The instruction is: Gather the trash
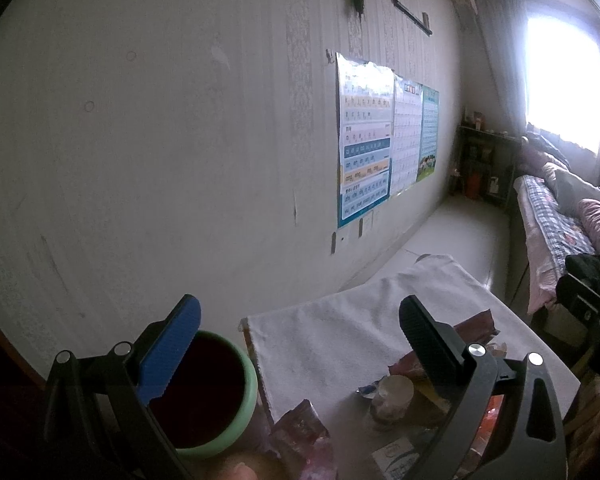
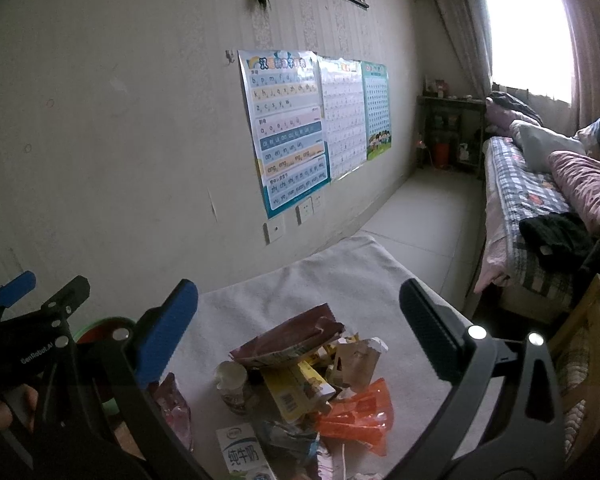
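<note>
In the left wrist view, the left gripper has its two fingers wide apart and nothing is between them; the blue finger is at about 8 o'clock and the black finger is at about 4 o'clock. Directly behind the blue finger there is a green bin with a dark inside, at 7 o'clock, standing just beside the left edge of a white cloth that covers the table. On this cloth, from 6 o'clock to 5 o'clock, some trash lies: a pinkish wrapper, a small white cup and a brown packet, partly hidden by the black finger. In the right wrist view, the right gripper is also spread open and holds nothing. At 9 o'clock the left gripper is seen from the side, with a hand under it, and the green bin is partly hidden behind it. The trash pile lies on the white cloth at 6 o'clock, between the two fingers in the picture: a brown packet, a yellow wrapper, an orange wrapper and a milk carton. On the wall at 12 o'clock hang posters, and at 3 o'clock there is a bed with a checked cover.
</note>
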Tool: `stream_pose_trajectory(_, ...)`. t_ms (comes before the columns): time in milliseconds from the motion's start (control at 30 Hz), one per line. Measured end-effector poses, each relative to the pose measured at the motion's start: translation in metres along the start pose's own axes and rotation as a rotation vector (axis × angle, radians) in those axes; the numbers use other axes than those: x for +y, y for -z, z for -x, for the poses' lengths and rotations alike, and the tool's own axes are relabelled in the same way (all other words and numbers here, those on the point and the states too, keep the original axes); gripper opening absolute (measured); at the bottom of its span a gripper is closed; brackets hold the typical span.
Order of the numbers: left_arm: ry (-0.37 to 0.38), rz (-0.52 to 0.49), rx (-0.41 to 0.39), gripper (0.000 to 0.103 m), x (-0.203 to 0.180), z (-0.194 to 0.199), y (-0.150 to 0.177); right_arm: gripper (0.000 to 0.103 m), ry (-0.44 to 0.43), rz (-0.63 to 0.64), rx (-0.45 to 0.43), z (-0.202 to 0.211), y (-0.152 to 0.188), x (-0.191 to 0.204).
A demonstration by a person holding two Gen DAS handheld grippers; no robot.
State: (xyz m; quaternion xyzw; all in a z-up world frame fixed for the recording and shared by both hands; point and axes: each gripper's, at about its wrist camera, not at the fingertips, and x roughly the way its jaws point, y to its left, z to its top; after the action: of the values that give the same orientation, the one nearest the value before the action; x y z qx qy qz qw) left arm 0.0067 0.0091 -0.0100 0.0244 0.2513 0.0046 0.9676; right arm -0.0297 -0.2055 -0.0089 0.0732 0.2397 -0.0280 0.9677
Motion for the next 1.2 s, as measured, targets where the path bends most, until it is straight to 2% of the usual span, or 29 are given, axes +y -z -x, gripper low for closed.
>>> stream_pose_trajectory(1200, -0.014, 0.008, 0.021, 0.095, 0.0021, -0.0048, 0.0047, 0.1, 0.003, -0.014, 0.017, -0.0036, 0.0091, -0.0062)
